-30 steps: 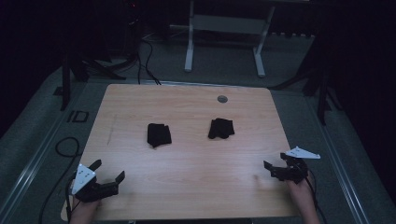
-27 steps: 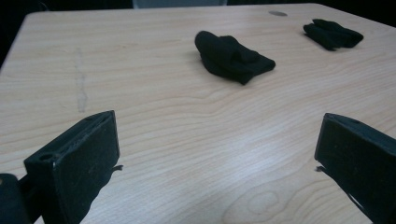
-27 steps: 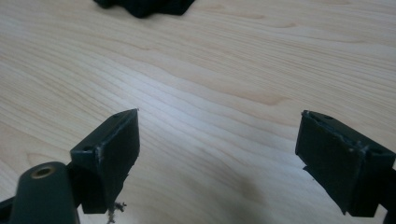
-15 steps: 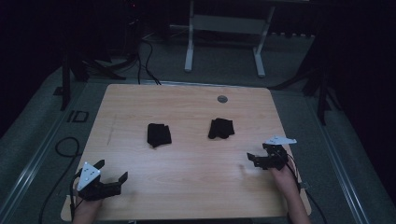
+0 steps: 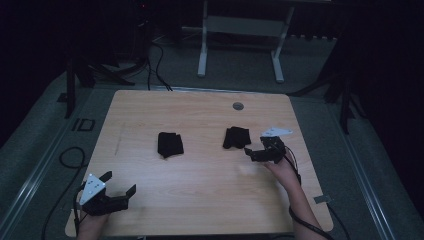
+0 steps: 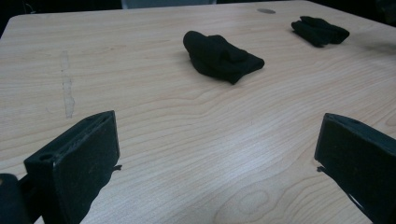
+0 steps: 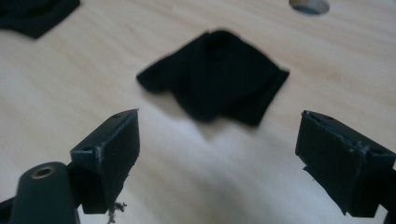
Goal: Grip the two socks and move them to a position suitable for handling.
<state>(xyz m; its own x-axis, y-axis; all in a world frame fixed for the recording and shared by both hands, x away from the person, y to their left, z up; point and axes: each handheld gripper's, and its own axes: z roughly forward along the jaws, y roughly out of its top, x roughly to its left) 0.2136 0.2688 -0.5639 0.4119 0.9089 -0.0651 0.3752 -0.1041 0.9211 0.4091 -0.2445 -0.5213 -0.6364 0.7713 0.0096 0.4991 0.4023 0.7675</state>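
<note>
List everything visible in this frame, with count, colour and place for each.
Table: one, light wood, centre of the high view.
Folded cloths: two, black; left cloth mid-table, right cloth just ahead of the right tool.
Table hole: one, grey, near the far edge.
Stand: one, white, on the floor behind the table.
Floor cables: black, left of the table.
Left tool: black, jaws open, near-left corner.
Right tool: black, jaws open, facing the right cloth.
</note>
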